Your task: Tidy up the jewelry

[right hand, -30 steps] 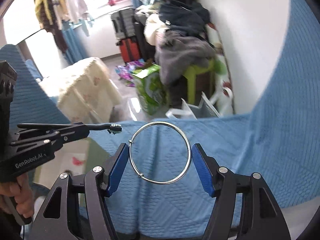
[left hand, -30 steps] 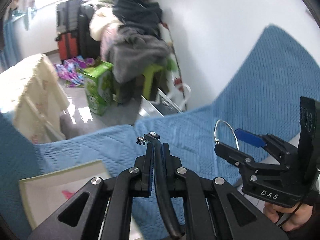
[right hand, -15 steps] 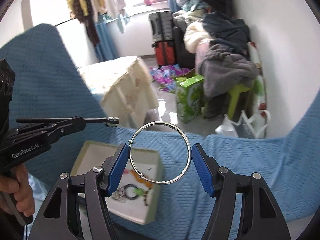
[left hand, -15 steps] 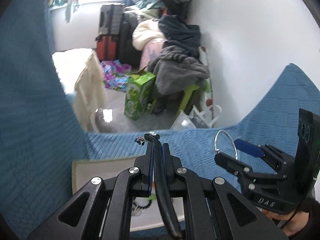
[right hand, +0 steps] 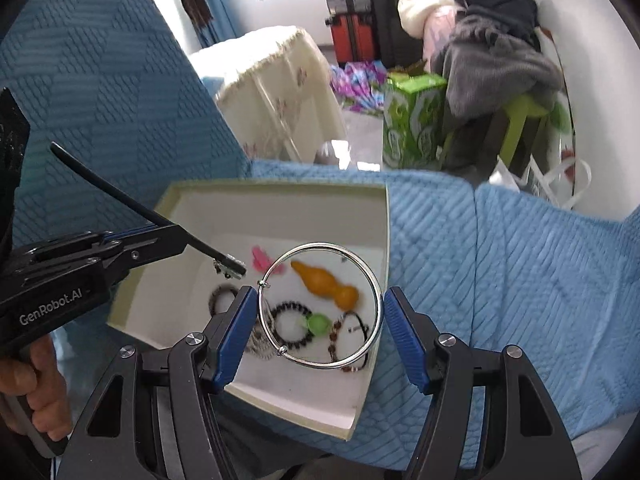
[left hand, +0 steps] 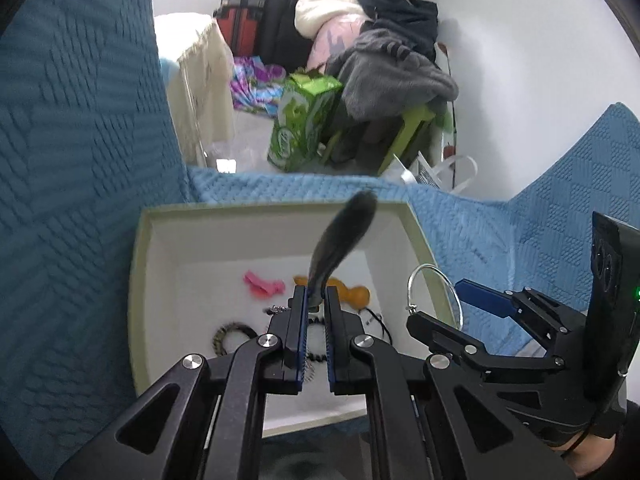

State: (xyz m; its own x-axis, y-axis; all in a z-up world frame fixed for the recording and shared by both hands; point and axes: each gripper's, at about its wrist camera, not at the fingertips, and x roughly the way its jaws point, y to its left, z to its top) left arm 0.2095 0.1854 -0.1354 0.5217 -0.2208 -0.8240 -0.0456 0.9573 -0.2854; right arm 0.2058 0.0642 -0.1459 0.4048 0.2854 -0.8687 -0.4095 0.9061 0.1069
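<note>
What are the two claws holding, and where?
Right claw holds a silver bangle by its opposite outer edges. Left claw pinches a thin black hairpin along its stem.

- Soft daylight comes from the far window; both views are bright, without hard shadows.
- Fisheye bending curves the blue bedspread (left hand: 80, 120) at the edges, with dark vignette corners.
- A dark hair clip (left hand: 340, 240) in the left tool (left hand: 316, 308) is smeared by motion blur.
- Background clutter looks slightly soft.
</note>
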